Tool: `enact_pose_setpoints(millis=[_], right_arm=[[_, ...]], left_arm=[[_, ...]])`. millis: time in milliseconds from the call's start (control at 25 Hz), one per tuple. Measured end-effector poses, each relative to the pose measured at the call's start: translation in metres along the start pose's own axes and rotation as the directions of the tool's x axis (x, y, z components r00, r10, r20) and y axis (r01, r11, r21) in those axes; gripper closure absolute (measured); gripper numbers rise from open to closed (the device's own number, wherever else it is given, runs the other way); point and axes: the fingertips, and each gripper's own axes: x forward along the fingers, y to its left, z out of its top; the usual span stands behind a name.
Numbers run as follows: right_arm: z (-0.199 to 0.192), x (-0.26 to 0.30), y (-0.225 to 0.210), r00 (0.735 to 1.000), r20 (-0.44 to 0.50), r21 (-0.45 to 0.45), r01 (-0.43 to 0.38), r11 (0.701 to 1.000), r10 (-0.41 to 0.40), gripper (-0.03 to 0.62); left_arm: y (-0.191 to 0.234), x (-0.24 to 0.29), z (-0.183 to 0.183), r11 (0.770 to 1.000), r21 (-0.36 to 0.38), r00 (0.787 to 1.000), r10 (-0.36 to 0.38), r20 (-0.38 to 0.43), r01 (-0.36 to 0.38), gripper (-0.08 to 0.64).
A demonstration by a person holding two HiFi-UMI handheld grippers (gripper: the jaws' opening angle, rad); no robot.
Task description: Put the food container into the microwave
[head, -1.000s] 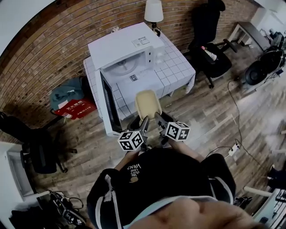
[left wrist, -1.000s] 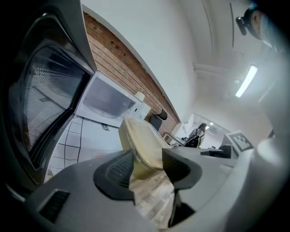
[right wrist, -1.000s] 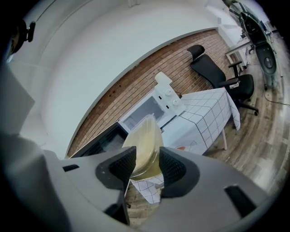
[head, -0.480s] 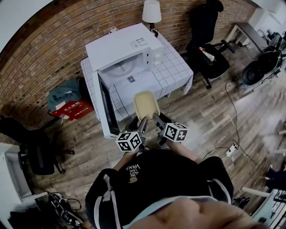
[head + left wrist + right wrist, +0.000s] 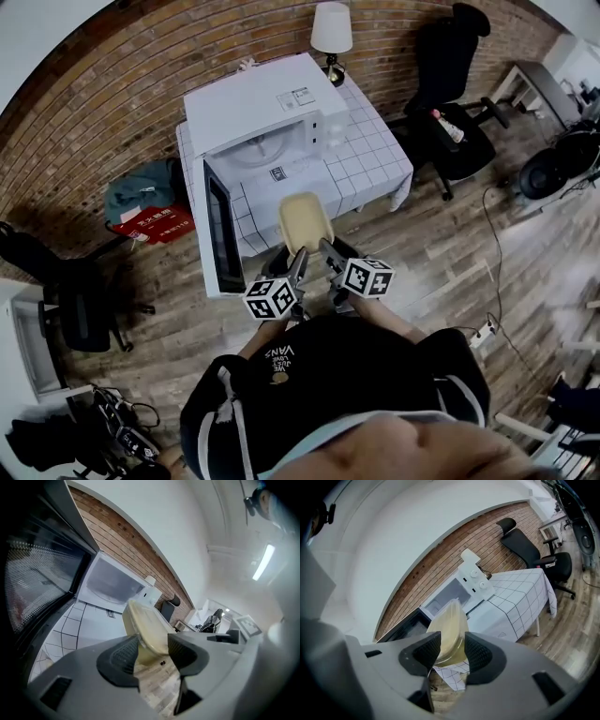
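The left gripper (image 5: 151, 652) has its jaws nearly closed, pinching the near edge of the beige food container (image 5: 304, 217). The right gripper (image 5: 449, 652) clamps the same end alongside. The container hangs over the counter (image 5: 370, 150) edge, before the open microwave (image 5: 267, 103), not yet inside.

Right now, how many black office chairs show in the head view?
2: one black office chair right of the white microwave; another at the far left of the view. Others may be hidden.
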Motion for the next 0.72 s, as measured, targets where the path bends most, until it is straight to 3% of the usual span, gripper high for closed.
enact_pose_setpoints(millis=[720], right_arm=[[0.058,0.028,-0.050,0.979,-0.147,-0.058,-0.149,0.987,0.139,0.442]], left_arm=[[-0.019,0.067,0.009,0.985,-0.048,0.980,0.172,0.096,-0.168,0.357]])
